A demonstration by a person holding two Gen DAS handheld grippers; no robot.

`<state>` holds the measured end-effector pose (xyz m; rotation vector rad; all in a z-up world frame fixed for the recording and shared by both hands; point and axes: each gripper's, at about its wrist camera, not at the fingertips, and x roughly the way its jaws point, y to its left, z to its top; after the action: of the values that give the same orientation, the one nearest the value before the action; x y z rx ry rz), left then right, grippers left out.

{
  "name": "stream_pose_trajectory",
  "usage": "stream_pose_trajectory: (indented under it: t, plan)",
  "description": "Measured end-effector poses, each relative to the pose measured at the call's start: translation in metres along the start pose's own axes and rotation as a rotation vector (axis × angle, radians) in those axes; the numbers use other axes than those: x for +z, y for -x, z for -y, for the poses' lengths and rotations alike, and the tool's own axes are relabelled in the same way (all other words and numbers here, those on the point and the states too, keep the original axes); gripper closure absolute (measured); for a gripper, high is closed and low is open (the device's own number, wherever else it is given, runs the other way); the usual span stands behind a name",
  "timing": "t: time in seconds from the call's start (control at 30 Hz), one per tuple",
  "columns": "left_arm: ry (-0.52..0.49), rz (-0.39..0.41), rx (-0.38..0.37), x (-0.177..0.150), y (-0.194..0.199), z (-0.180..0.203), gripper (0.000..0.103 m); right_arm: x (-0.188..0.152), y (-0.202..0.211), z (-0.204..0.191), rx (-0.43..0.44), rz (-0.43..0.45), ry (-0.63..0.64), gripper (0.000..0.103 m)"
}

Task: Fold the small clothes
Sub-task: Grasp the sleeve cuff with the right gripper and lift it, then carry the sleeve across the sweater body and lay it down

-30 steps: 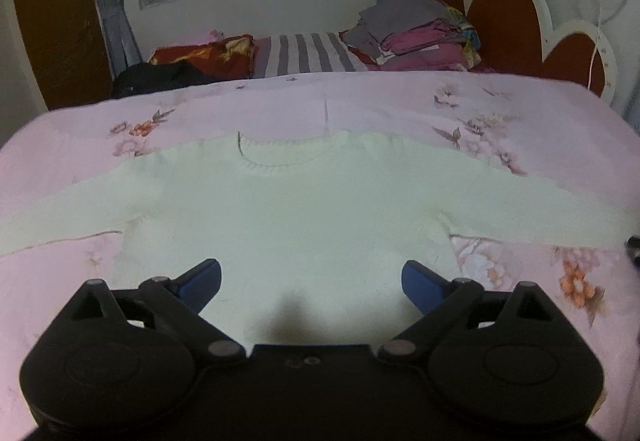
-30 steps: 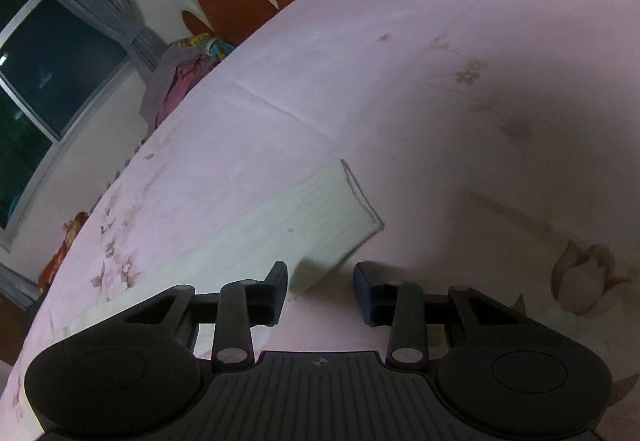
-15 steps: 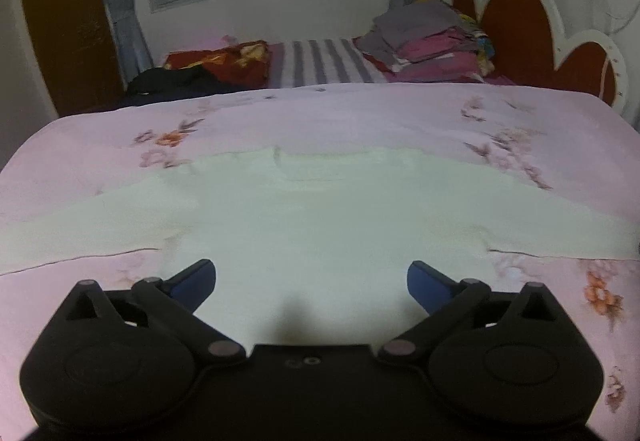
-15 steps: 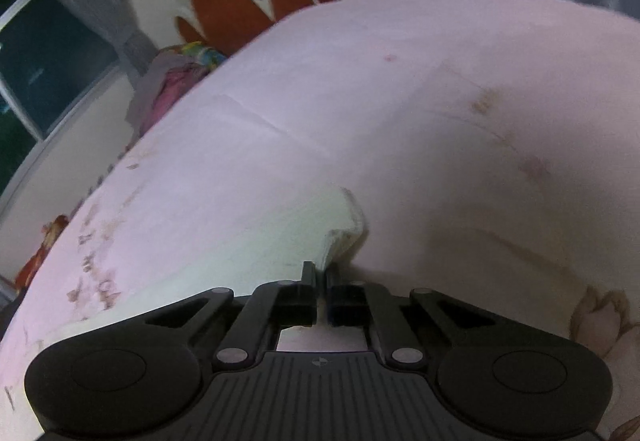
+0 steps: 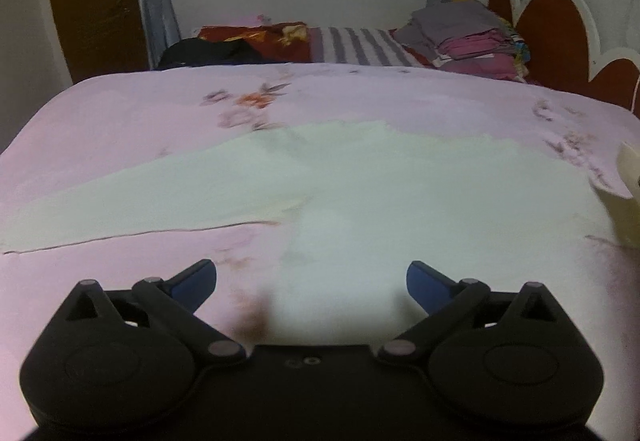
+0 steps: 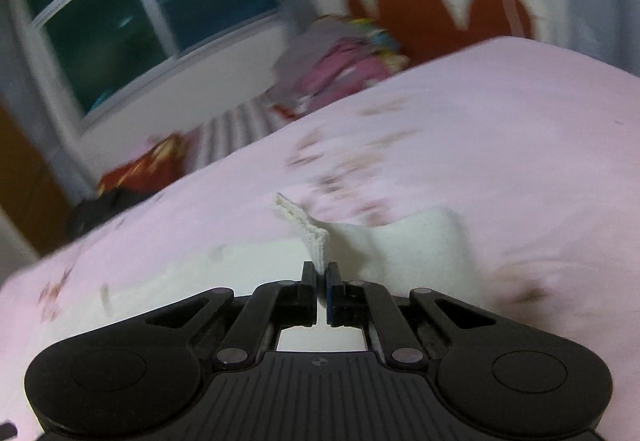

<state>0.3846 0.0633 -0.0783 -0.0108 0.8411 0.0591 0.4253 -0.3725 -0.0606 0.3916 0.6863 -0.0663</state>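
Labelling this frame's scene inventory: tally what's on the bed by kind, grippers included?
White knit sweater, spread on the pink floral bedsheet: 1
Stack of folded clothes, grey and pink: 1
Black garment heap: 1
Black two-finger grippers: 2, the left gripper open, the right gripper shut on the sweater's cuff
Total: 5

Your sweater (image 5: 360, 177) is a pale cream knit, spread flat on the pink floral bedspread (image 5: 120, 113) across the middle of the left wrist view. One long sleeve (image 5: 140, 201) lies straight toward the left edge of the frame, its lower hem a clean line. At the far right edge the other sleeve (image 5: 628, 185) rises off the bed. In the right wrist view that sleeve's ribbed cuff (image 6: 308, 231) stands upright at centre frame, pinched at its lower end, with the sleeve cloth draping down behind it to the right.
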Motion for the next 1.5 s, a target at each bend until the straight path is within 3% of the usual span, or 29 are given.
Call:
stream_pose_trajectory:
  t: [0.17,0.37,0.6,0.83,0.87,0.9,0.93,0.97,1.03,1.07,1.1,1.2,1.27,1.4,1.5]
  plan:
    - [0.013,-0.009,-0.001,-0.011,-0.003,-0.045,0.003,-0.038,-0.029,-0.101,0.061,-0.059,0.152,0.100]
    - [0.058,-0.021,0.023,-0.015,-0.005,-0.087,0.006,-0.088,-0.059,-0.189,0.123,-0.128,0.314,0.100]
    - [0.109,-0.034,-0.001,-0.019,-0.003,-0.112,0.005,-0.120,-0.105,-0.224,0.180,-0.220,0.342,0.100]
    - [0.083,-0.050,-0.039,-0.015,-0.006,-0.098,0.006,-0.127,-0.121,-0.234,0.200,-0.249,0.337,0.099]
    - [0.081,-0.049,-0.050,-0.013,-0.008,-0.094,0.006,-0.124,-0.116,-0.233,0.199,-0.247,0.342,0.086]
    - [0.084,-0.049,-0.063,-0.011,-0.010,-0.088,0.006,-0.122,-0.109,-0.230,0.192,-0.238,0.354,0.041]
    - [0.091,-0.046,-0.086,-0.007,-0.013,-0.081,0.006,-0.120,-0.101,-0.226,0.190,-0.204,0.357,0.017]
    - [0.101,-0.043,-0.102,-0.004,-0.015,-0.075,0.006,-0.119,-0.089,-0.221,0.180,-0.149,0.361,0.002]
    - [0.127,-0.046,-0.146,0.002,-0.024,-0.060,0.008,-0.116,-0.072,-0.208,0.176,-0.106,0.381,0.002]
    - [0.142,-0.045,-0.173,0.006,-0.030,-0.051,0.010,-0.115,-0.068,-0.199,0.175,-0.112,0.372,0.009]
    - [0.153,-0.051,-0.201,0.009,-0.037,-0.041,0.012,-0.113,-0.063,-0.189,0.174,-0.113,0.360,0.024]
    - [0.174,-0.085,-0.292,0.018,-0.062,-0.012,0.032,-0.108,-0.059,-0.156,0.106,-0.145,0.332,0.053]
    - [0.191,-0.121,-0.350,0.025,-0.082,0.007,0.040,-0.104,-0.058,-0.127,0.074,-0.175,0.281,0.056]
    - [0.197,-0.127,-0.383,0.037,-0.110,0.034,0.045,-0.098,-0.052,-0.083,0.003,-0.184,0.222,0.056]
    - [0.171,-0.145,-0.357,0.042,-0.129,0.050,0.058,-0.092,-0.052,-0.057,-0.033,-0.179,0.163,0.056]
